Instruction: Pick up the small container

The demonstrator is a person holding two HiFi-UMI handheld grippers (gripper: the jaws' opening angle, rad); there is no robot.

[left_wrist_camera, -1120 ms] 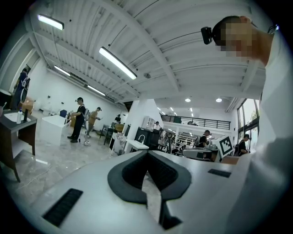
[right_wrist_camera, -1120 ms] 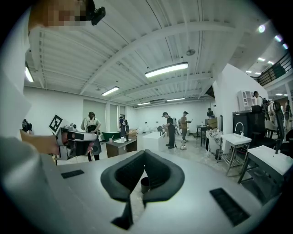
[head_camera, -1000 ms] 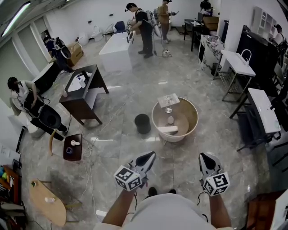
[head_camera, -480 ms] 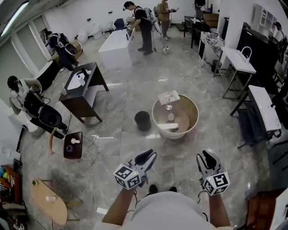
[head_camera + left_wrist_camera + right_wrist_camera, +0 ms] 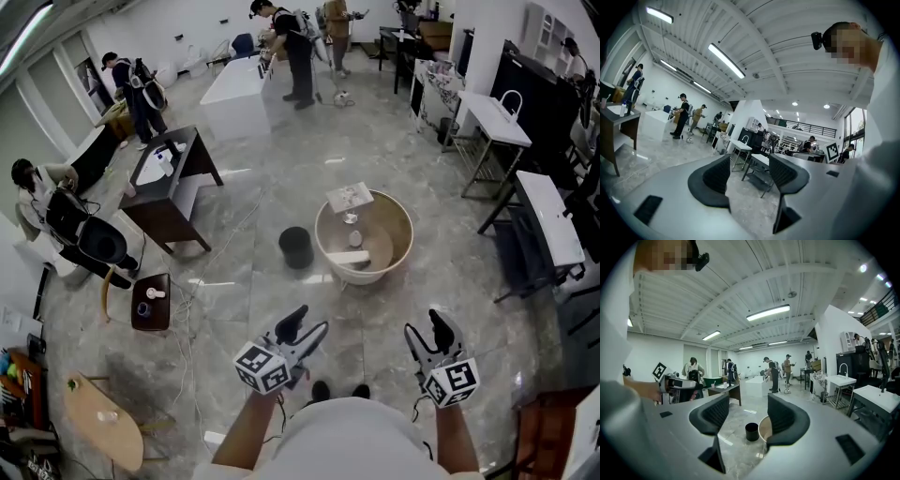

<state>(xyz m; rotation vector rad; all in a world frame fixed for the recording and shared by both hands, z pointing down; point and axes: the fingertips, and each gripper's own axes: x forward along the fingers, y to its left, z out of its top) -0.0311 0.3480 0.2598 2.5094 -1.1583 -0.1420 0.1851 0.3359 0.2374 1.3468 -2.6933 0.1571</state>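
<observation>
Head view: a small black cylindrical container (image 5: 296, 247) stands upright on the grey marble floor (image 5: 375, 319), far from its edges and just beside a round beige tub (image 5: 401, 234). The left hand-held gripper (image 5: 307, 323) and right hand-held gripper (image 5: 429, 328) have just been opening. Both sets of jaws are spread and empty, well apart from the container.

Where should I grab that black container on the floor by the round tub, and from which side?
Pinch the rim wall of the black container from above, on the side away from the round tub. It stands upright, looks open-topped, and the tub sits close beside it.
</observation>
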